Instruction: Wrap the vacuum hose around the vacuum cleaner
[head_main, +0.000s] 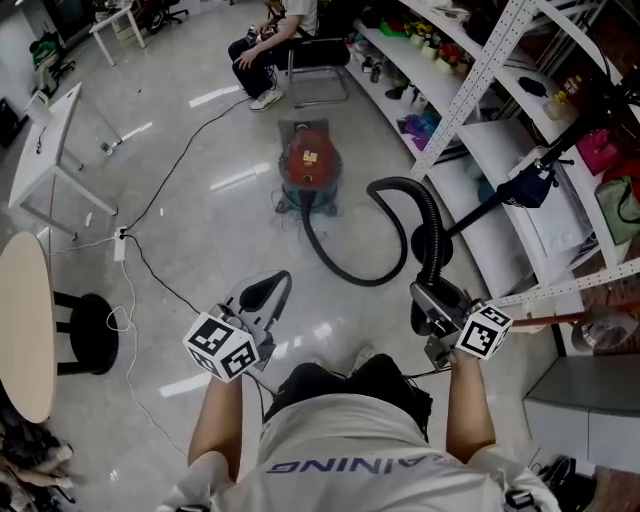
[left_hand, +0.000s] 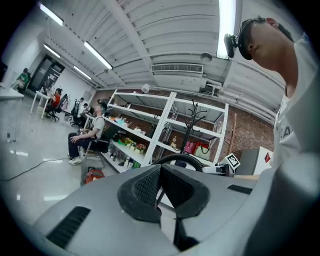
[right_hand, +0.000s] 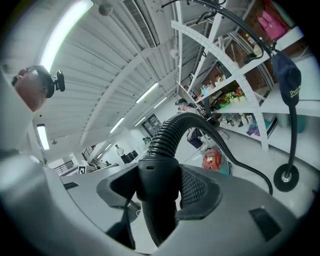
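The red vacuum cleaner (head_main: 311, 160) stands on the glossy floor ahead of me; it also shows small in the left gripper view (left_hand: 93, 175) and the right gripper view (right_hand: 212, 159). Its black ribbed hose (head_main: 352, 270) runs from the base along the floor, arches up and drops to my right gripper (head_main: 432, 300). That gripper (right_hand: 159, 185) is shut on the hose's smooth end piece (right_hand: 157, 180), and the hose (right_hand: 172, 130) curves away above it. My left gripper (head_main: 268, 290) is at the left, shut with nothing in it (left_hand: 160, 170).
White shelving (head_main: 480, 70) lines the right side, with a black coat stand and a cap (head_main: 527, 187) in front of it. A person sits on a chair (head_main: 270, 40) behind the vacuum. A power cable (head_main: 150, 200), a white table (head_main: 55, 150), a round table (head_main: 25, 330) and a stool (head_main: 85, 330) are at left.
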